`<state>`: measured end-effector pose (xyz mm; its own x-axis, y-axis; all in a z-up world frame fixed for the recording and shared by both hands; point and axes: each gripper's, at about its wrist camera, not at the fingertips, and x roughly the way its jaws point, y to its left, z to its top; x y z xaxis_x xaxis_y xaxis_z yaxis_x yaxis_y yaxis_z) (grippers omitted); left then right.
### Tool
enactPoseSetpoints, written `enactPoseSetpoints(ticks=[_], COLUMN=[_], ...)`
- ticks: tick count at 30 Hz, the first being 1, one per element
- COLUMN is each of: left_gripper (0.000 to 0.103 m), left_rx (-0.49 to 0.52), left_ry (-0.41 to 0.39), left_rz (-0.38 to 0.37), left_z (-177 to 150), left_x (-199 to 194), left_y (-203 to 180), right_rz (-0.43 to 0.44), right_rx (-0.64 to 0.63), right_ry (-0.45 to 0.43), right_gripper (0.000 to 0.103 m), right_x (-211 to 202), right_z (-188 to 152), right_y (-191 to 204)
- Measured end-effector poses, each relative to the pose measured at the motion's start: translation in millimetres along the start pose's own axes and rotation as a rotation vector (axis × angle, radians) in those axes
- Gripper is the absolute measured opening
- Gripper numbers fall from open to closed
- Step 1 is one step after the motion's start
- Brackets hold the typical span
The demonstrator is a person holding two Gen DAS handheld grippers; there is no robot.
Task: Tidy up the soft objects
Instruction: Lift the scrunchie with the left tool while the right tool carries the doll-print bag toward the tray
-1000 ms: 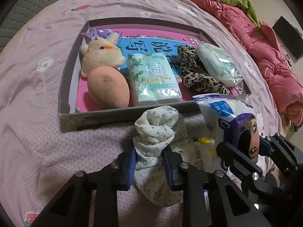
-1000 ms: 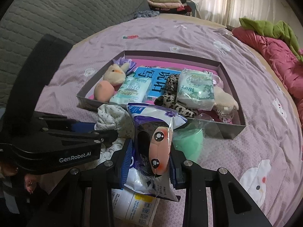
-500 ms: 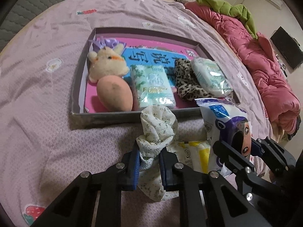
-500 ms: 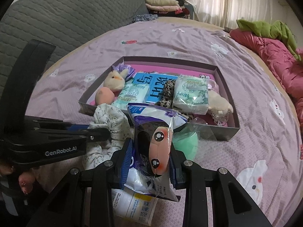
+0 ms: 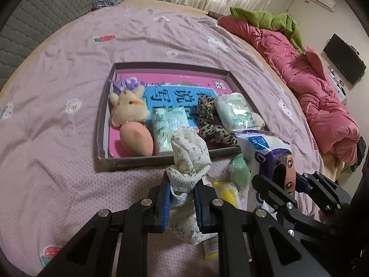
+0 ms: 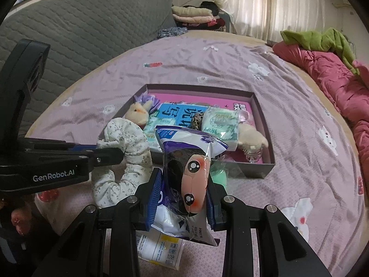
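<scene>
The left tool (image 5: 182, 195) is clamped on a floral cloth (image 5: 189, 154). A cartoon-printed packet (image 6: 188, 173) is gripped by the right tool (image 6: 182, 198) — both held above the bed (image 5: 57, 115), near the tray (image 5: 101, 124).

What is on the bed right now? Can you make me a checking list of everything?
Surface: purple bedsheet with small printed pictures.
Job's things: grey box holding a plush bunny, peach egg toy, two tissue packs, leopard cloth.
Clutter: green soft thing and a yellow-white packet lying before the box.
Grippers: left gripper shut on the floral cloth; right gripper shut on the cartoon-face bag.
Cables: nothing seen.
Surroundings: pink quilt, green garment, grey headboard, curtains.
</scene>
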<state>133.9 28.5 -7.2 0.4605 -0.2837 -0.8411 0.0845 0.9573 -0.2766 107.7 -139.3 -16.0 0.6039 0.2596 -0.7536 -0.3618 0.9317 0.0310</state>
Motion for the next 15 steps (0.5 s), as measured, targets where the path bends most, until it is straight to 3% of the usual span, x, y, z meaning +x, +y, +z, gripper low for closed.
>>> enactPoseSetpoints(ticks=[15], left_gripper=[0.018], left_rx=[0.031], left_ry=[-0.069], left_rz=[0.016], left_z=[11], left_x=[-33], left_y=[-22], right_rz=[-0.018], right_rx=[0.006], right_ry=[-0.061], right_gripper=[0.035], right_x=[-28], right_z=[11], right_y=[-8])
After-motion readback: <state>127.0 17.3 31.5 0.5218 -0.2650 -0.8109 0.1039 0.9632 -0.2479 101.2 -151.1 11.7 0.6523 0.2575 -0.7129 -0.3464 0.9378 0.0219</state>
